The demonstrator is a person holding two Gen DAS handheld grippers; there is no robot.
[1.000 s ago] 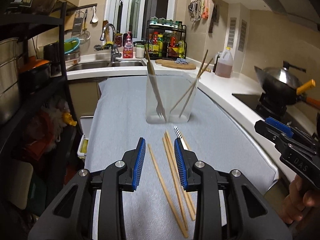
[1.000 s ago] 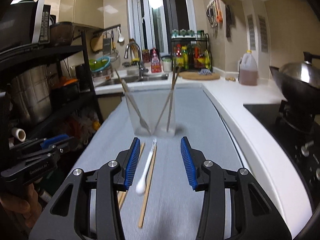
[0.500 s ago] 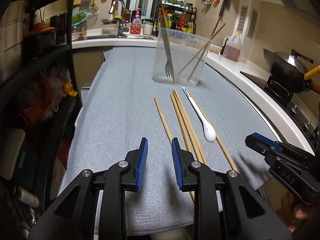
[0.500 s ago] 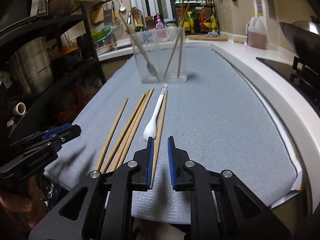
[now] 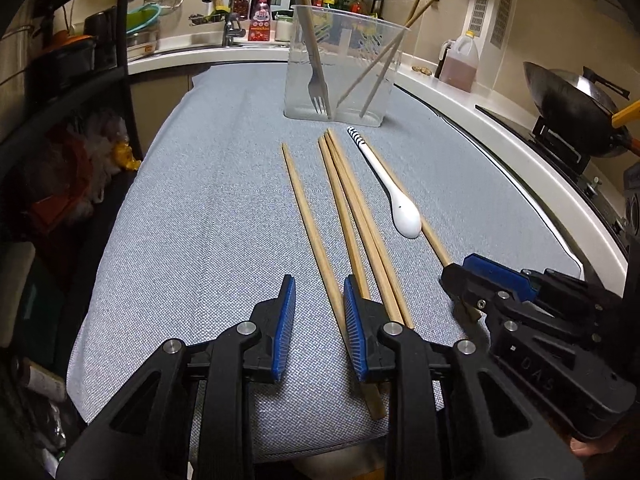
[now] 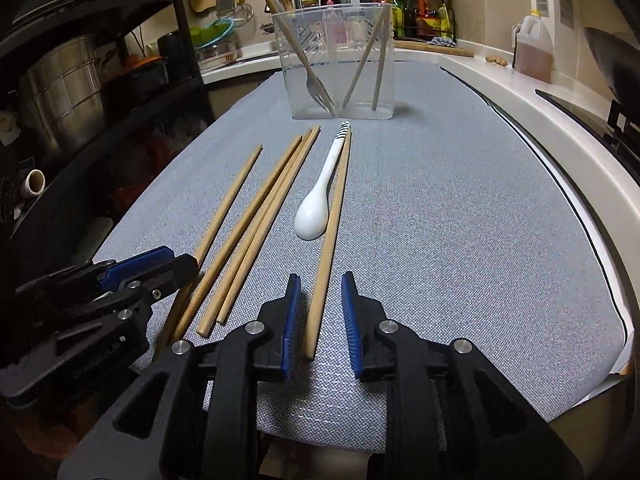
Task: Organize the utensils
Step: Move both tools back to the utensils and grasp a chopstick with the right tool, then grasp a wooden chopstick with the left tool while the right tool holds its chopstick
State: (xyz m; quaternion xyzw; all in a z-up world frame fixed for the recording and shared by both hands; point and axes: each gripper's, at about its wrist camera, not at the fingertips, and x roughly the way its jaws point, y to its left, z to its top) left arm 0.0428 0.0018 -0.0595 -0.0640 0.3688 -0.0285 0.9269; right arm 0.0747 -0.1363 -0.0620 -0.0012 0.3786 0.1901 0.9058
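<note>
- Left hand-held gripper (image 5: 319, 312) is straddling the leftmost chopstick (image 5: 310, 224), jaws open and not yet pinching.
- Right hand-held gripper (image 6: 321, 312) is straddling the rightmost chopstick (image 6: 330, 236); its jaws, having just been widening a little, are not pressing on it.
- Next move is probably calling for closing and lifting toward the clear holder (image 6: 334, 60).
- White spoon (image 6: 318, 200) is lying just beside that stick; three more chopsticks (image 6: 256, 224) are waiting on the bench (image 6: 460, 220).

A grey cloth (image 6: 460, 208) covers the counter. On it lie five loose wooden chopsticks (image 6: 256, 216) roughly side by side, and a white spoon (image 6: 316, 204) with a striped handle tip just beside the rightmost one. A clear plastic holder (image 6: 334, 60) stands upright beyond them, near their far tips
</note>
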